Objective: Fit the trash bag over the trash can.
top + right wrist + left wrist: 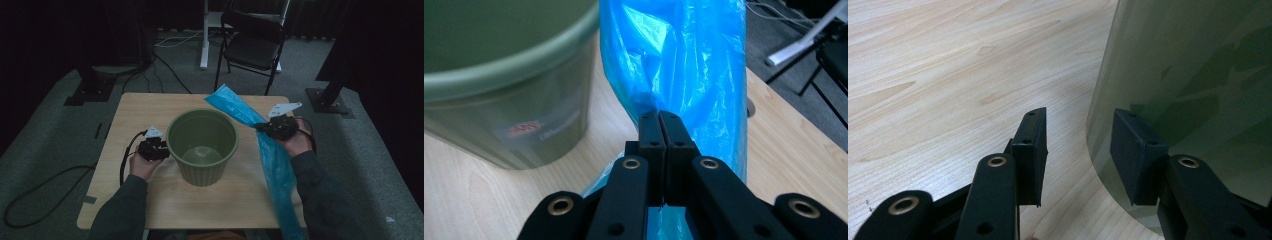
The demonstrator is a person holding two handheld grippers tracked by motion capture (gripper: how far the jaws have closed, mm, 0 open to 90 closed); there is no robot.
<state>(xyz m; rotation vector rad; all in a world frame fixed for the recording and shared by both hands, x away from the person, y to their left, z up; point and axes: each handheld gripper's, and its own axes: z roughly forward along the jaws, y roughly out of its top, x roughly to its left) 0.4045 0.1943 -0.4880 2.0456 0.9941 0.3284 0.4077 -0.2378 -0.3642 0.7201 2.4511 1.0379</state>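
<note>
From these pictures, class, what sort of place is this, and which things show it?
Probably a lab or studio set up for recording, not a home: dark curtains hang around a carpeted floor, stand bases and cables lie near the table, and a folding chair stands behind it.

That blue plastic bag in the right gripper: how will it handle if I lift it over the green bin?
Probably floppy: the blue plastic bag bunches where the right gripper pinches it and trails limp across the table. Likely very light, so it may sway. Its glossy film looks slippery, so hold firmly near the green bin.
</note>
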